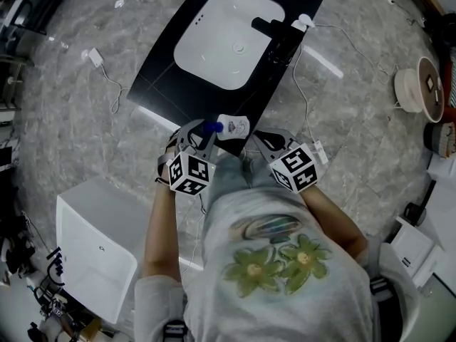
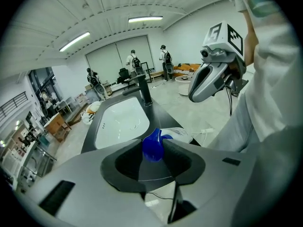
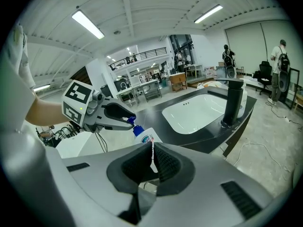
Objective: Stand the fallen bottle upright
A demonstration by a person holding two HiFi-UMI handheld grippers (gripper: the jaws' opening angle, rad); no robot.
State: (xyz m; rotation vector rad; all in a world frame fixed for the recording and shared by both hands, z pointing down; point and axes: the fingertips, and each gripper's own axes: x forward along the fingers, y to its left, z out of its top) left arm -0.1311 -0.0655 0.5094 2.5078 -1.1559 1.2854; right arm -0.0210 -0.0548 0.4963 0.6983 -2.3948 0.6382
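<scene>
A white bottle (image 1: pixel 235 127) with a blue cap (image 1: pixel 211 127) lies on its side, held between both grippers just above the near edge of the black counter (image 1: pixel 171 73). My left gripper (image 1: pixel 204 135) is shut on the blue cap (image 2: pixel 153 148), with the white body (image 2: pixel 180 134) stretching away beyond it. My right gripper (image 1: pixel 255 141) is shut on the thin flat tail end of the bottle (image 3: pixel 151 156). The right gripper view also shows the label end (image 3: pixel 147 138) and the left gripper (image 3: pixel 131 120) on the cap. The right gripper (image 2: pixel 193 96) shows at the upper right of the left gripper view.
A white sink (image 1: pixel 228 34) is set in the counter, with a dark faucet (image 1: pixel 274 30) at its far right. A white bin (image 1: pixel 92 255) stands on the floor to the lower left. Cables (image 1: pixel 303 98) run over the floor. People stand far off in the room.
</scene>
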